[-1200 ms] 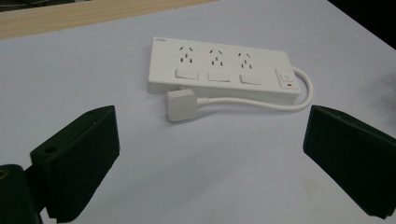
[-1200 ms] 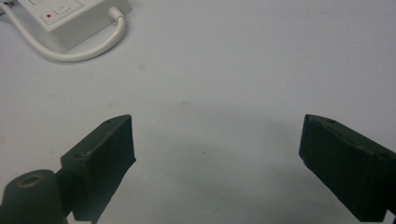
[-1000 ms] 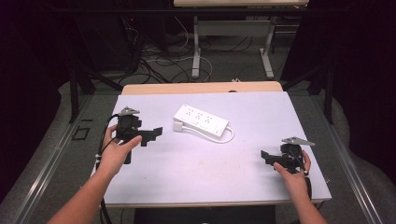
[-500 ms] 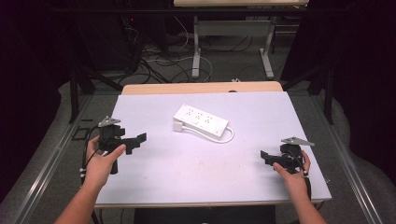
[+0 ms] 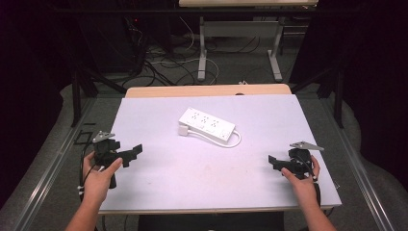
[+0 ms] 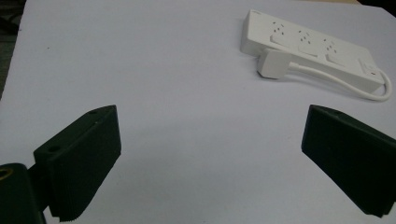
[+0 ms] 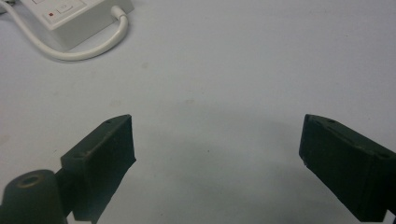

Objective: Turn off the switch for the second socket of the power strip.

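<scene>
High view: rectangular white power strip [image 5: 208, 125], smooth table [image 5: 192, 173].

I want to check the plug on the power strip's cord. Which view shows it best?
The left gripper view: the white plug lies close and sharp against the power strip. The high view shows the plug small, at the strip's near left corner. The right gripper view catches the strip's switch end and the looping cord.
</scene>
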The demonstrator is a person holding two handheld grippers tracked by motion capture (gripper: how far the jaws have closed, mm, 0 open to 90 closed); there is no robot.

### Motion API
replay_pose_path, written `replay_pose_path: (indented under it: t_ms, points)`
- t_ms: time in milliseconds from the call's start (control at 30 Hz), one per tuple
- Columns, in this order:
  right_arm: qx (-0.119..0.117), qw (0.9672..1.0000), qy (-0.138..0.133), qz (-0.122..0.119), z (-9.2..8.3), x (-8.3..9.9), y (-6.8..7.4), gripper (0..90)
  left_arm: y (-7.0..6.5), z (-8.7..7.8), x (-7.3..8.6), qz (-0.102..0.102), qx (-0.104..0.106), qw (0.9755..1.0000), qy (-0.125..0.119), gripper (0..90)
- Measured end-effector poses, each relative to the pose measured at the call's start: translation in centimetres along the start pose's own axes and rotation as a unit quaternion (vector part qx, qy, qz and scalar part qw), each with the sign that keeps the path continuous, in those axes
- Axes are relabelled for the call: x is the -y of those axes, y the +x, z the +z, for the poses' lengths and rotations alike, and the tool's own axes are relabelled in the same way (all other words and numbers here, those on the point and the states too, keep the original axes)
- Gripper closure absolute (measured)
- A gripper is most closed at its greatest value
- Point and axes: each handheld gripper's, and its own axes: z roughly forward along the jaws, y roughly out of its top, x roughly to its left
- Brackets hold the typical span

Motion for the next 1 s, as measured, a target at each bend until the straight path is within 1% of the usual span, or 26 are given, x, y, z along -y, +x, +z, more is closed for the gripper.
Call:
replay_pose_path:
  t_ms: [33,100,133,167,233,267,400,433,467,567,600,667,733,767,800,900,1000]
  points:
    - [0.000,1.0000,0.000,0.000,0.0,0.0,0.0,9.8,0.2,0.1,0.2,0.003,-0.002,1.0000,0.000,4.8]
    - [0.000,1.0000,0.000,0.001,0.0,0.0,0.0,9.8,0.3,0.2,0.6,0.002,-0.006,1.0000,0.001,4.8]
    - [0.000,1.0000,0.000,0.000,0.0,0.0,0.0,9.8,0.4,0.2,0.8,-0.003,-0.005,1.0000,0.002,4.8]
    - [0.000,1.0000,0.000,0.000,0.0,0.0,0.0,9.8,0.5,0.3,1.1,-0.001,-0.006,1.0000,0.003,4.8]
    - [0.000,1.0000,0.000,0.000,0.0,0.0,0.0,9.8,0.7,0.5,1.5,-0.004,-0.007,0.9999,0.007,4.8]
    - [0.000,1.0000,0.000,0.001,0.0,0.0,0.0,9.8,0.7,0.7,1.8,-0.010,-0.007,0.9999,0.005,4.8]
    - [-0.001,1.0000,0.001,-0.001,0.0,0.0,0.0,9.8,1.1,1.1,2.5,-0.004,-0.014,0.9998,0.010,4.9]
    - [-0.001,1.0000,0.001,-0.001,0.0,0.0,0.0,9.8,1.1,1.3,2.6,-0.004,-0.017,0.9998,0.007,4.9]
    - [-0.001,1.0000,0.000,0.001,0.0,0.0,0.1,9.8,1.2,1.3,2.7,-0.002,-0.018,0.9998,0.012,4.9]
    - [-0.002,1.0000,0.000,-0.001,0.0,0.0,0.1,9.8,1.4,1.6,3.2,-0.004,-0.019,0.9997,0.012,4.9]
    - [-0.002,1.0000,0.000,0.000,0.0,0.0,0.0,9.8,1.5,1.7,3.3,0.000,-0.023,0.9996,0.016,4.9]
    - [-0.002,1.0000,0.001,0.000,0.0,0.0,0.0,9.8,1.6,2.0,3.6,0.004,-0.028,0.9995,0.015,4.9]
    - [-0.002,1.0000,0.000,-0.001,0.0,0.0,0.0,9.8,1.7,2.1,3.8,0.010,-0.032,0.9991,0.025,4.9]
    - [-0.002,1.0000,0.000,-0.001,0.0,0.0,0.0,9.8,1.6,2.2,3.9,0.009,-0.034,0.9992,0.018,4.9]
    - [-0.002,1.0000,0.000,-0.001,0.0,0.0,0.0,9.8,1.7,2.3,4.0,0.012,-0.033,0.9991,0.022,4.9]
    - [-0.003,1.0000,0.000,-0.002,0.0,0.0,0.0,9.8,1.7,2.4,4.2,0.012,-0.031,0.9992,0.021,4.9]
    - [-0.002,1.0000,-0.001,-0.005,0.0,0.0,0.0,9.8,1.6,2.6,4.4,0.025,-0.035,0.9988,0.023,4.9]
